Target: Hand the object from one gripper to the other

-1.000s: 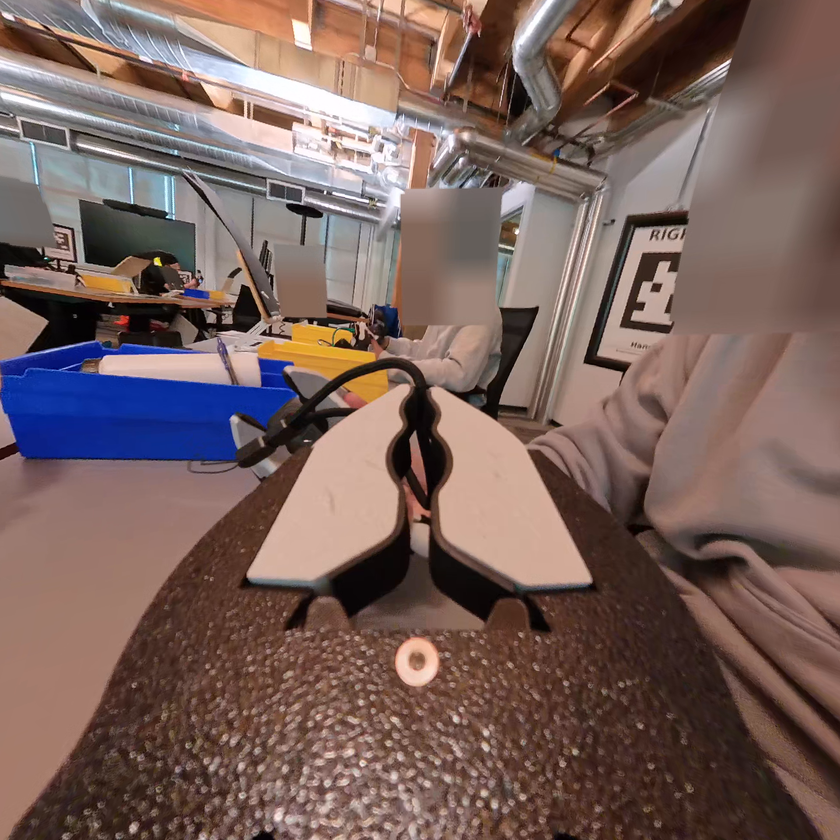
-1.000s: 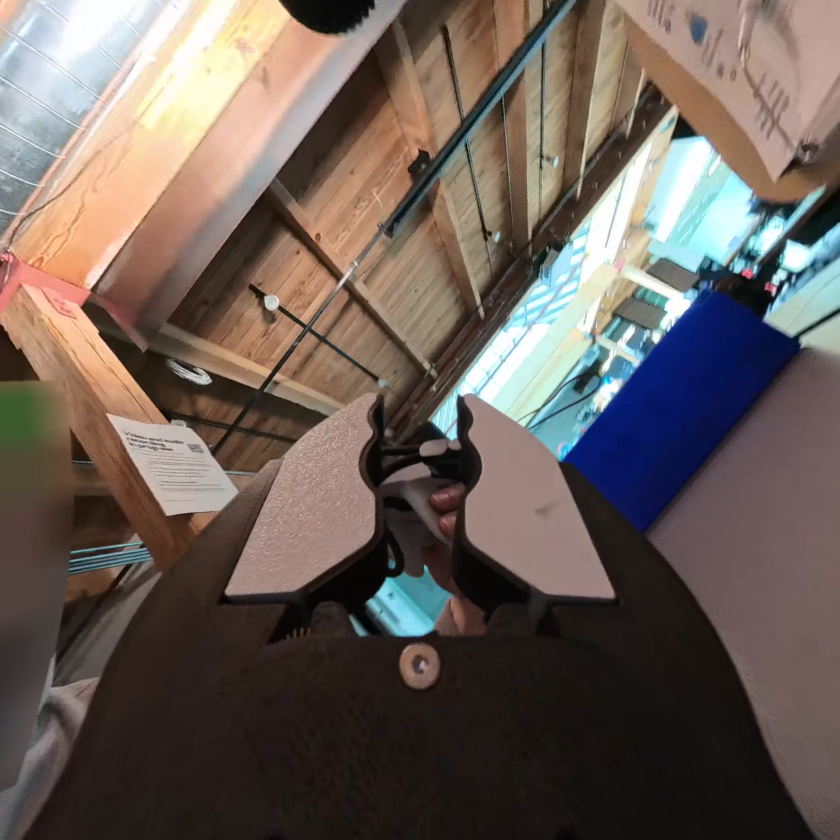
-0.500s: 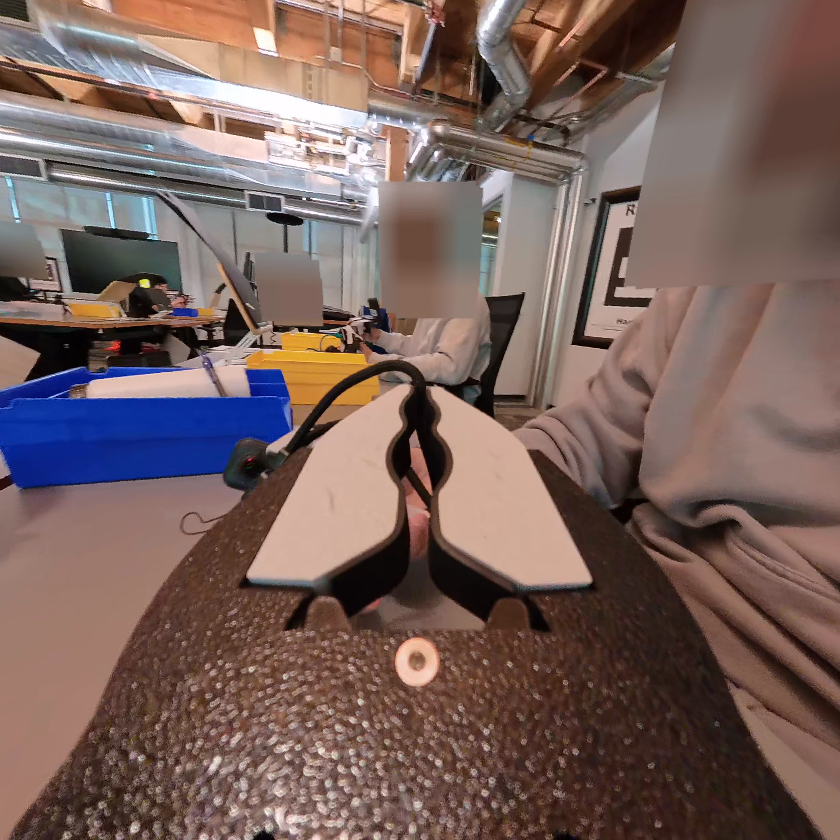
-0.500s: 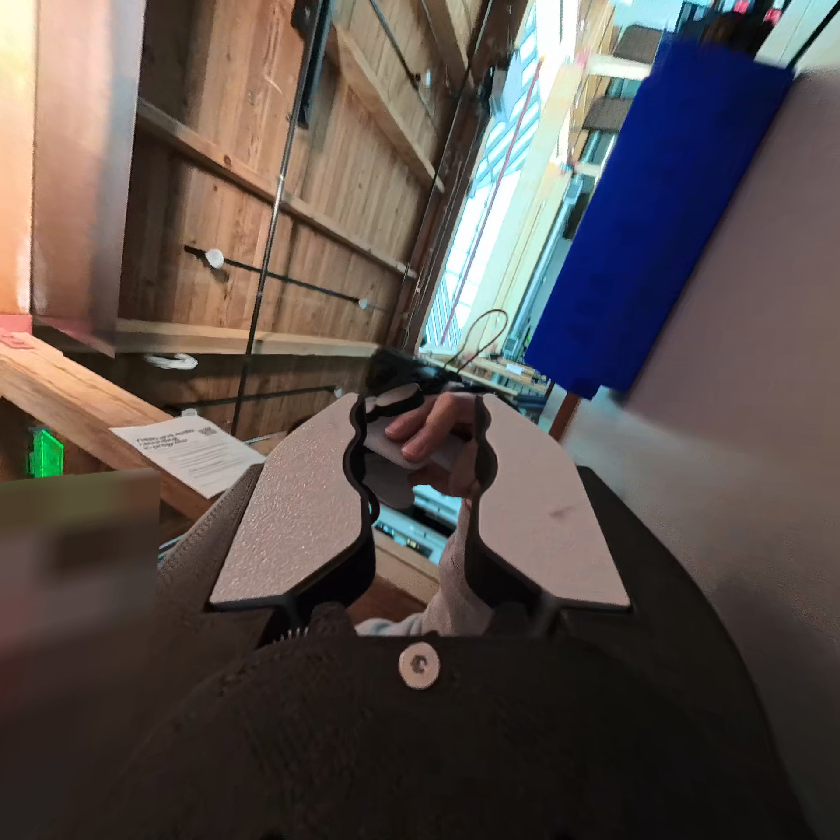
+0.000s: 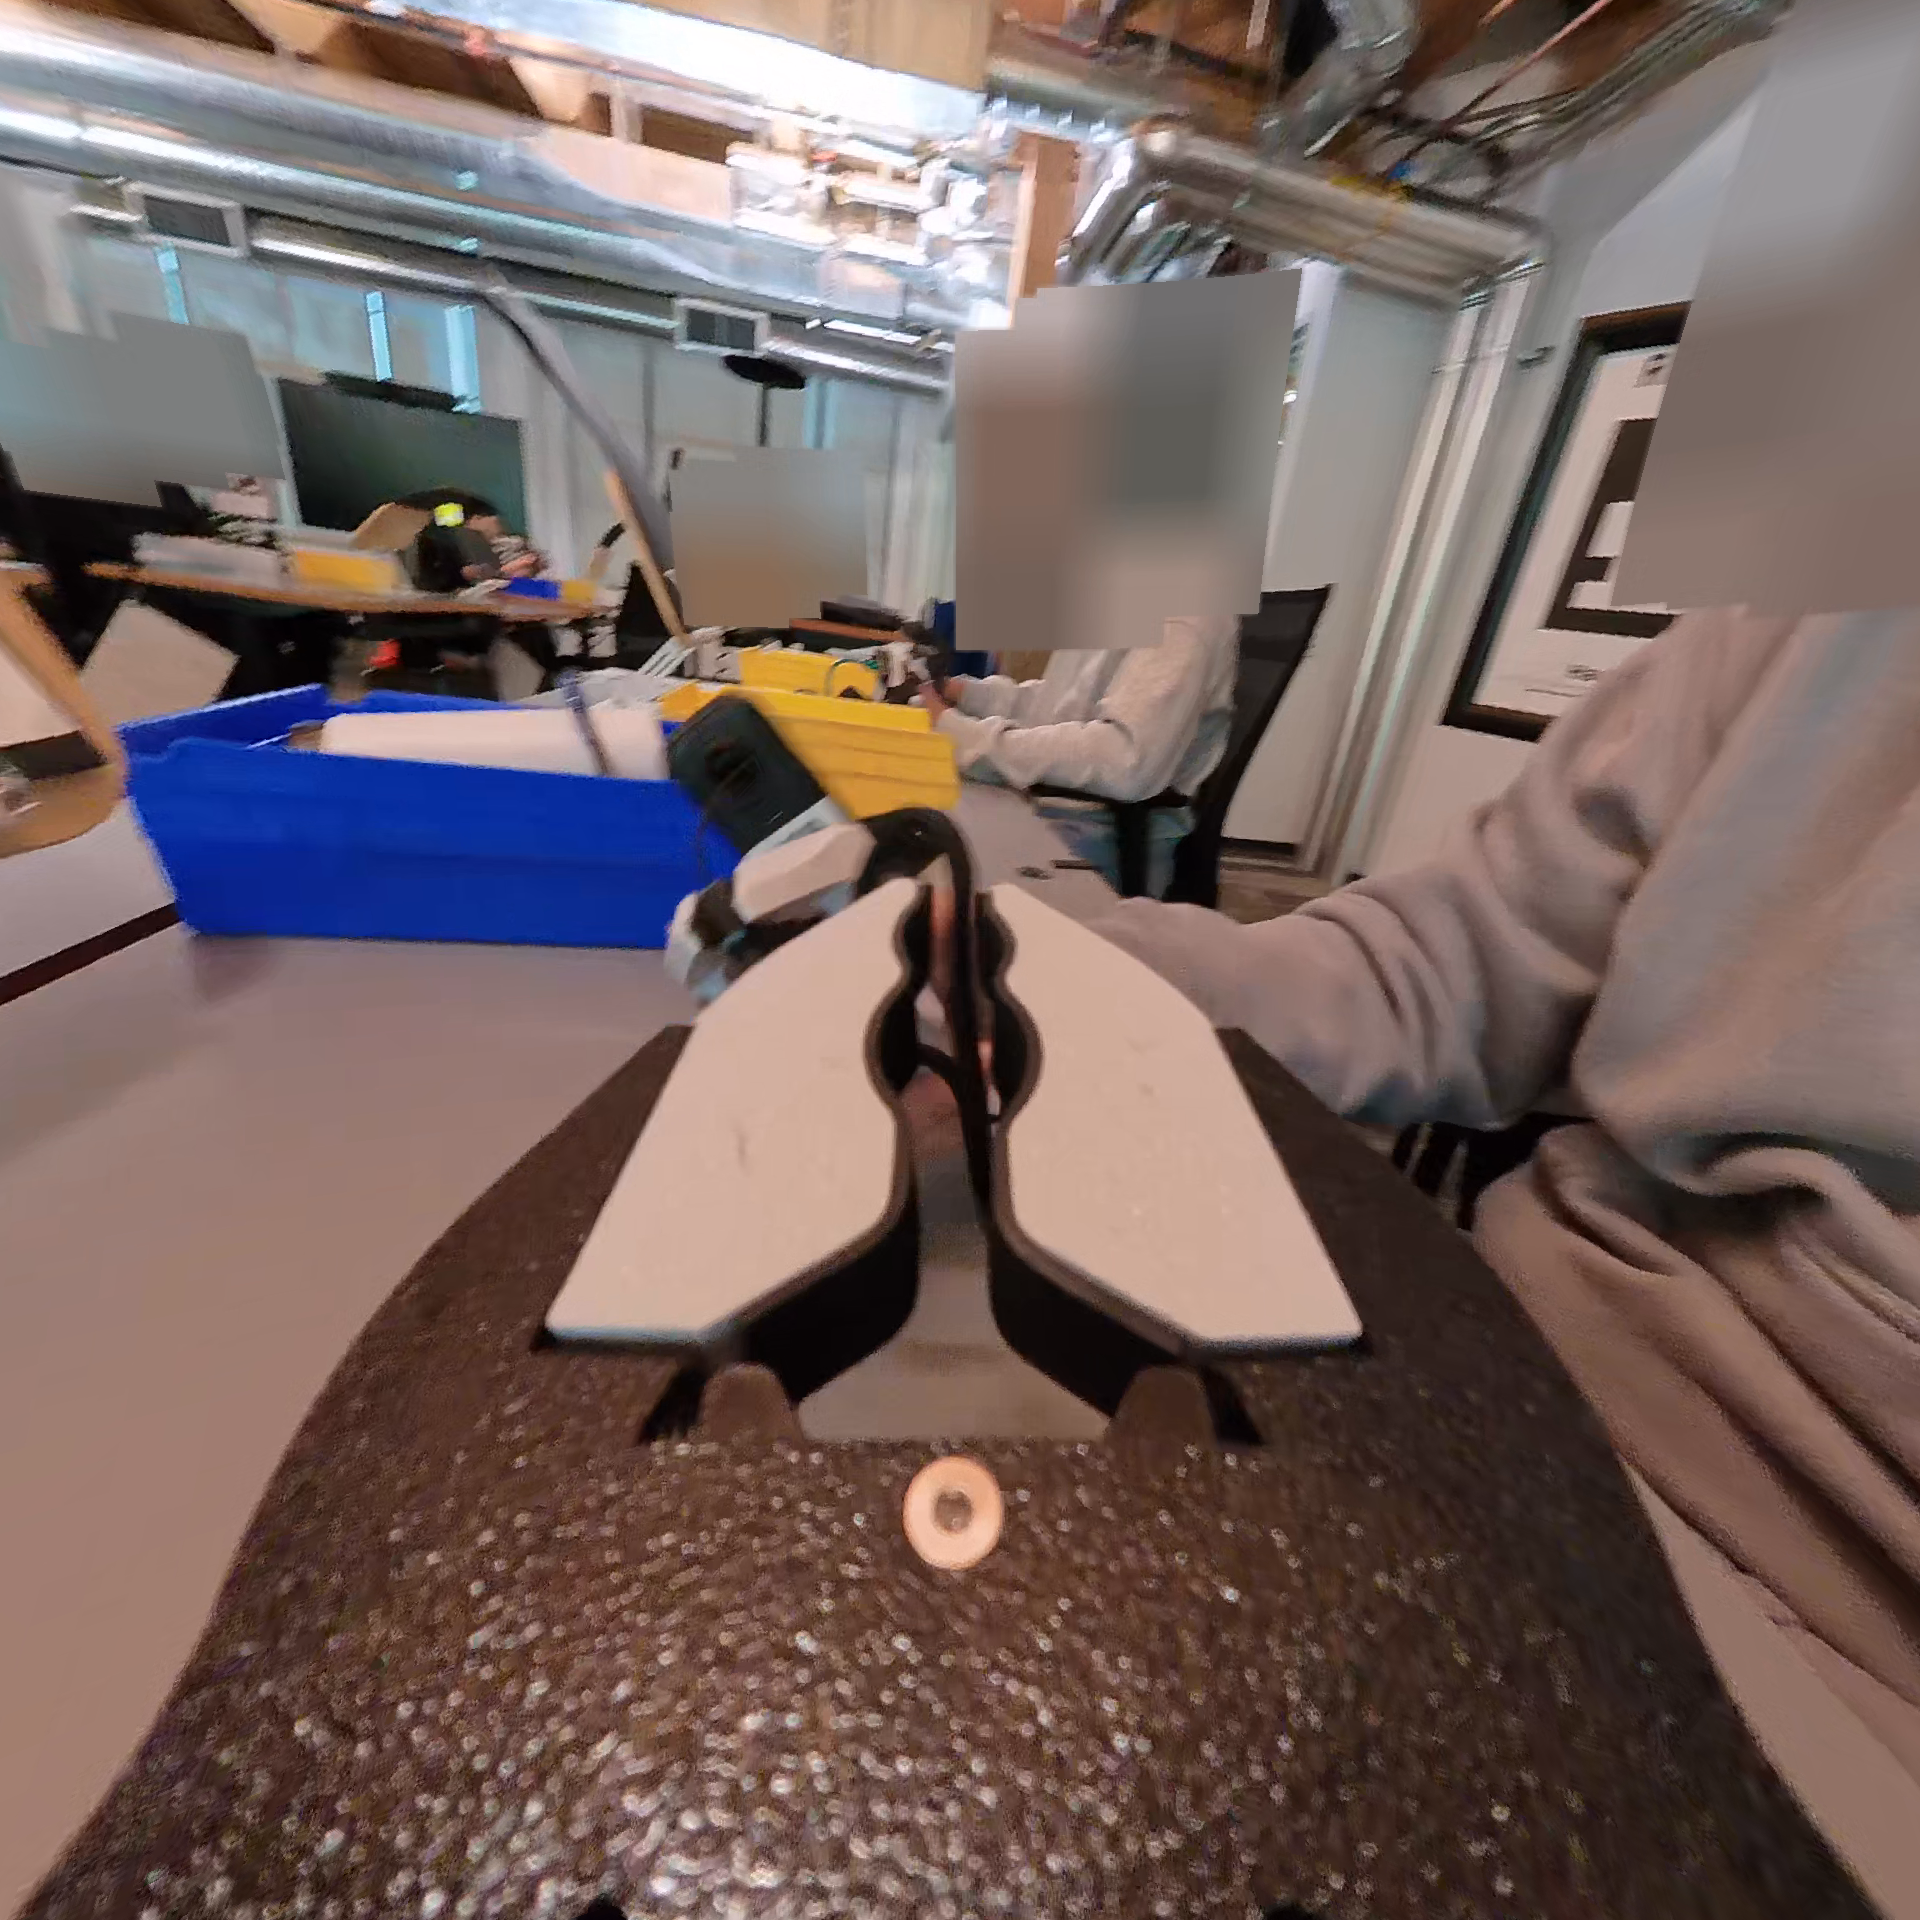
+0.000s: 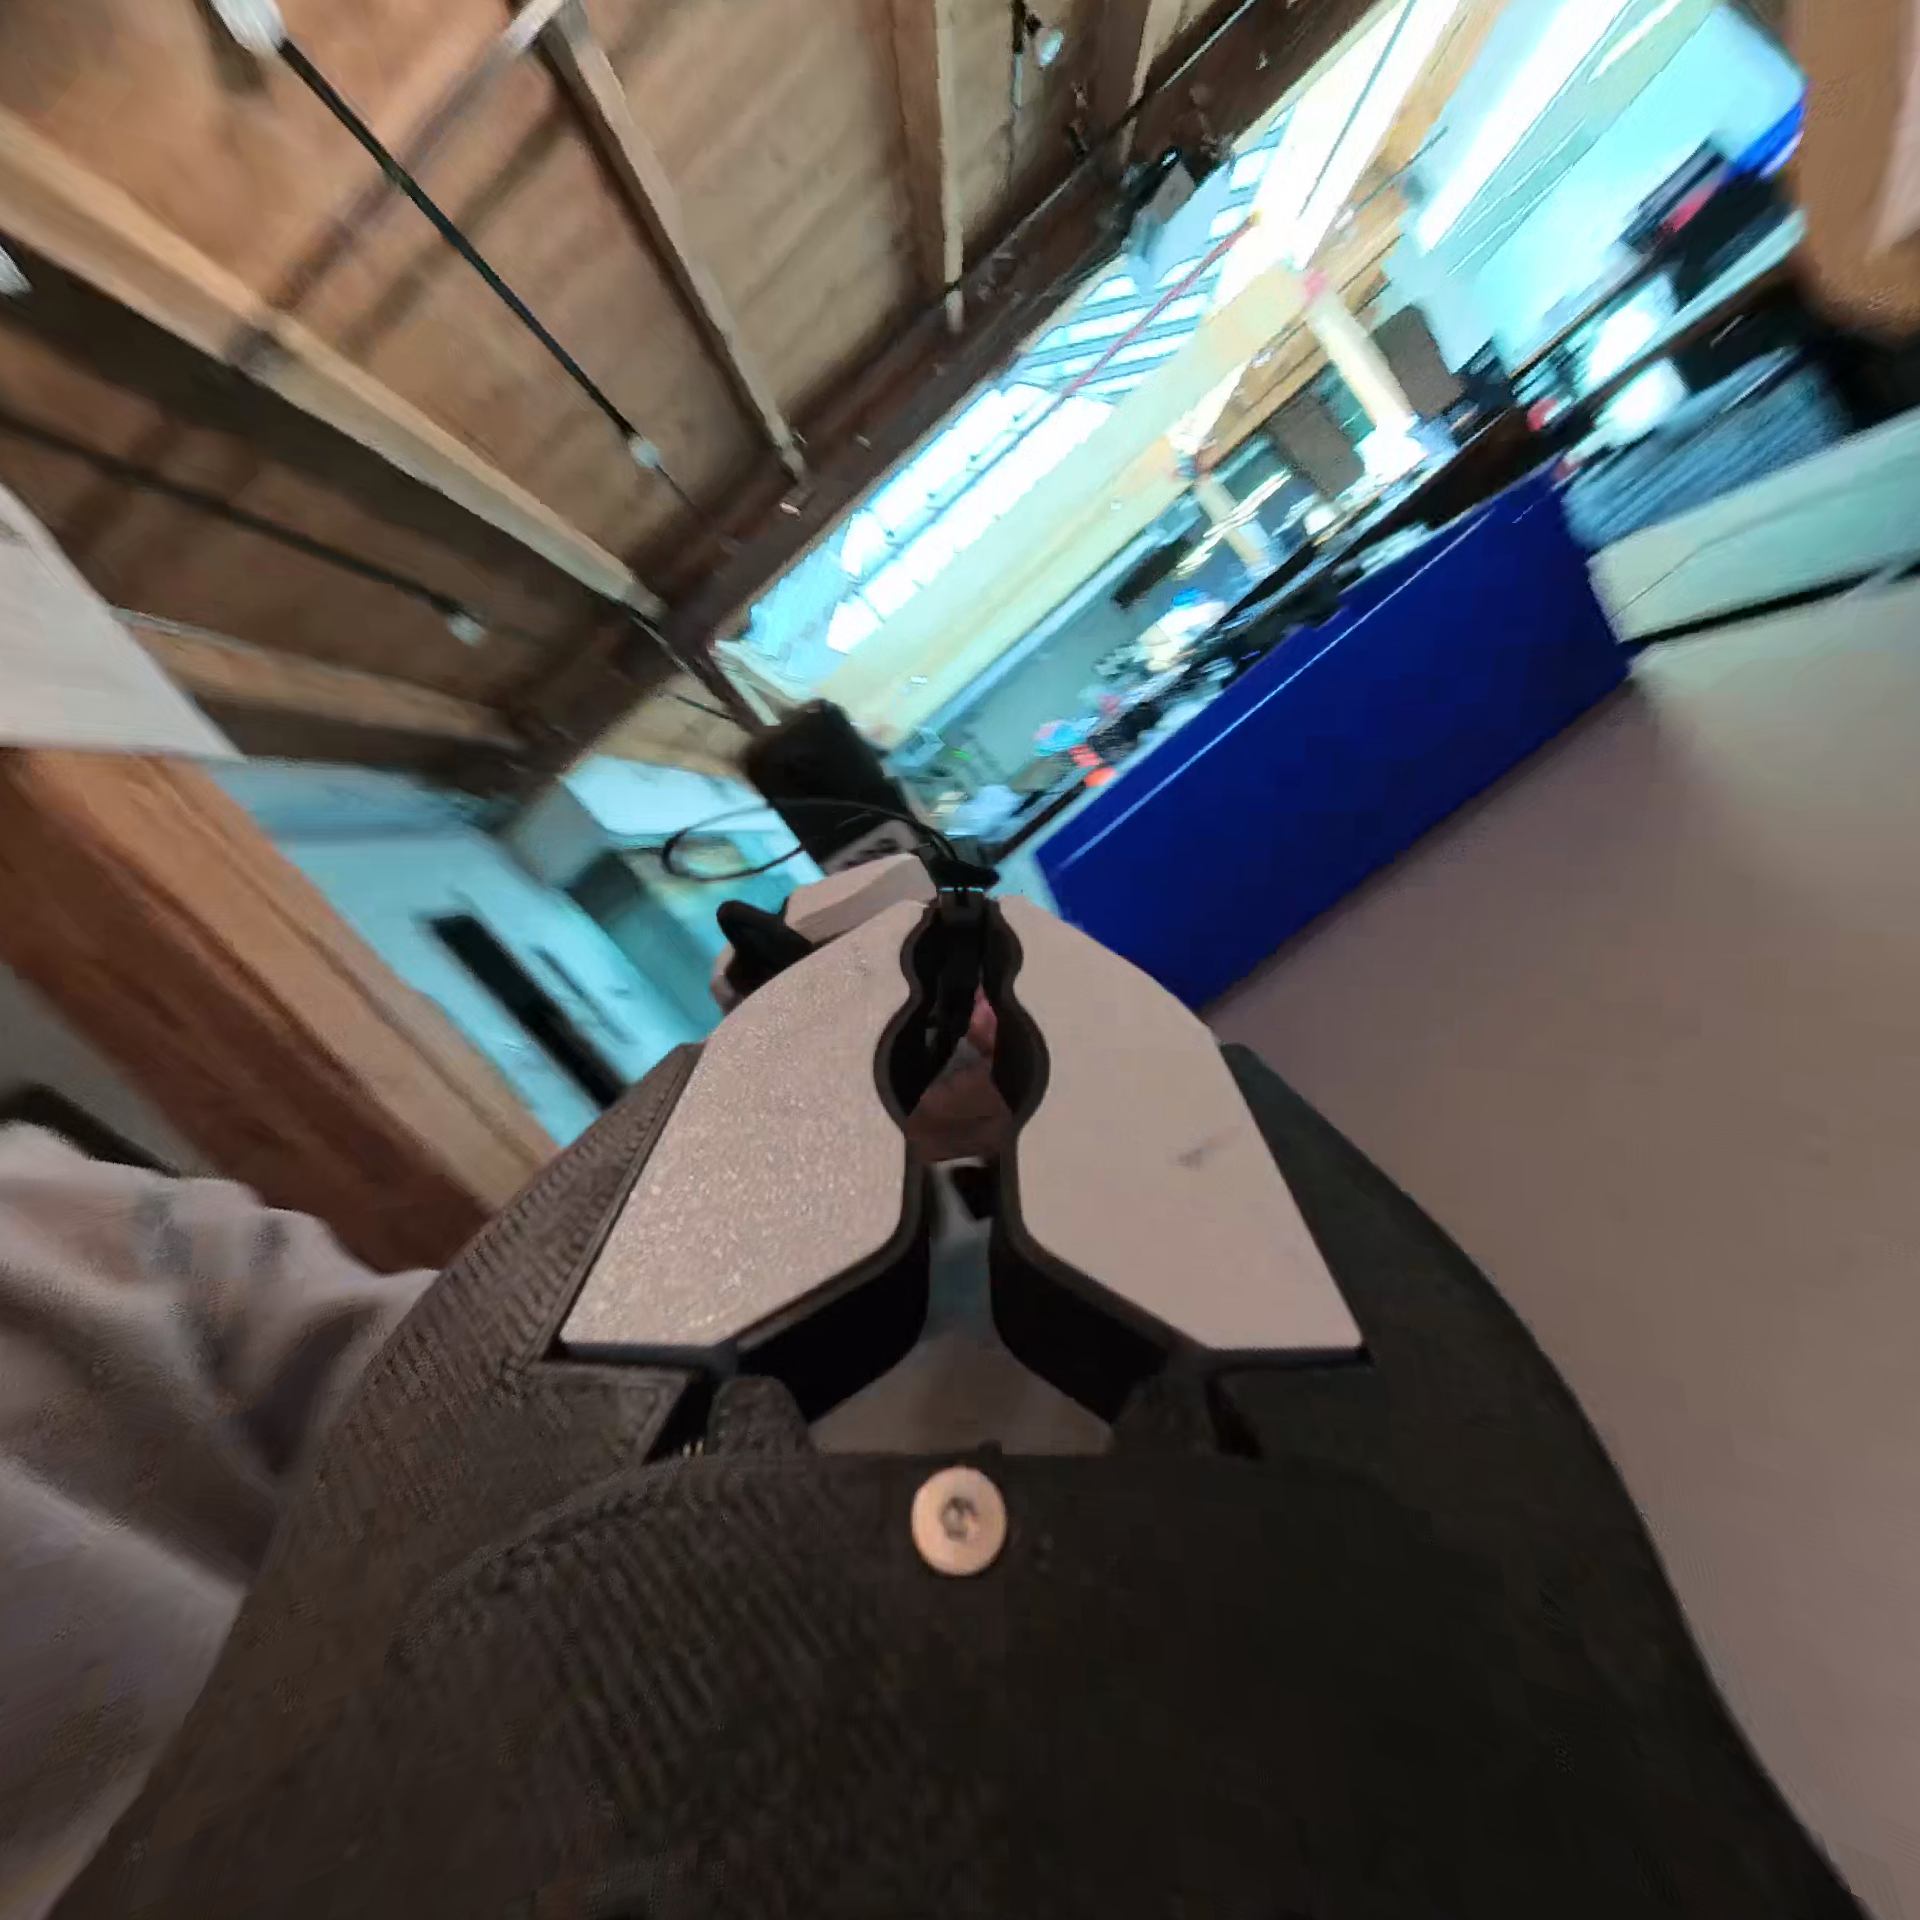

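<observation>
Right gripper [image 6: 954, 914] has closed — both clamp black cable [image 5: 961, 997].

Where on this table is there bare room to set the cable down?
Bare grey table lies left of the left gripper, up to the blue bin. Crowded: the tips, where the right gripper also clamps the cable, and the right side, filled by a person's sleeve.

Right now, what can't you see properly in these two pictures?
- Left wrist view: the black cable runs between the left hand-held gripper fingers, which hide its ends.
- Left wrist view: the other gripper's fingers block part of the blue bin.
- Right wrist view: motion blur smears the far room; the right hand-held gripper hides most of the cable.
</observation>
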### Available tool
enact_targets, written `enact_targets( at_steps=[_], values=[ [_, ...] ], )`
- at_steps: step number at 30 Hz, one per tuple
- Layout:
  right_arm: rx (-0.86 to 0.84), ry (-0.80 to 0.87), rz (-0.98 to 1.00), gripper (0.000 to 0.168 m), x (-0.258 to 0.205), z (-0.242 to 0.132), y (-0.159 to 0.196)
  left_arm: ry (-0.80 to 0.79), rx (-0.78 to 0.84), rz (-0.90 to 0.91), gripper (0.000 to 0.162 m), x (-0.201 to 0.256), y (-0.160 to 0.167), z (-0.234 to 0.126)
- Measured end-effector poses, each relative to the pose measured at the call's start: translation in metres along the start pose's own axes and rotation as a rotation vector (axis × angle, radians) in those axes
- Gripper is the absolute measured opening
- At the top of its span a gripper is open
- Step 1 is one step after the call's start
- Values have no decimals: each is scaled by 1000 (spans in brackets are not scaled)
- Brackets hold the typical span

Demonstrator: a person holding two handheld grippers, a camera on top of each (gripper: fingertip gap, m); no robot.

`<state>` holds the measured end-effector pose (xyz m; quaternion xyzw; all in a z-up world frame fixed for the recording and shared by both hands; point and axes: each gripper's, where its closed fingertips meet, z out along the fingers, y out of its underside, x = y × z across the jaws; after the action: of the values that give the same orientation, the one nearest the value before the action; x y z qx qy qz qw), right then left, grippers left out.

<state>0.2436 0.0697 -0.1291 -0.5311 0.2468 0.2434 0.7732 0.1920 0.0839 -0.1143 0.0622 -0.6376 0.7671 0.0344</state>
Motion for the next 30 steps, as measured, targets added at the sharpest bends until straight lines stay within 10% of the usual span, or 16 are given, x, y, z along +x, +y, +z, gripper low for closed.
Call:
enact_targets(
  at_steps=[5,13,26,30],
  values=[
    [-122,351,-631,8,13,-12,-12,-319,-57,70,41,-41,-1,-13],
    [-300,772,-1380,8,19,-23,-27,-502,-214,346,45,-43,5,21],
    [-424,933,-1799,7,21,-25,-30,-434,-232,74,40,-35,23,45],
    [-421,933,-1835,7,19,-22,-29,-483,-272,71,8,-43,32,43]
  ],
)
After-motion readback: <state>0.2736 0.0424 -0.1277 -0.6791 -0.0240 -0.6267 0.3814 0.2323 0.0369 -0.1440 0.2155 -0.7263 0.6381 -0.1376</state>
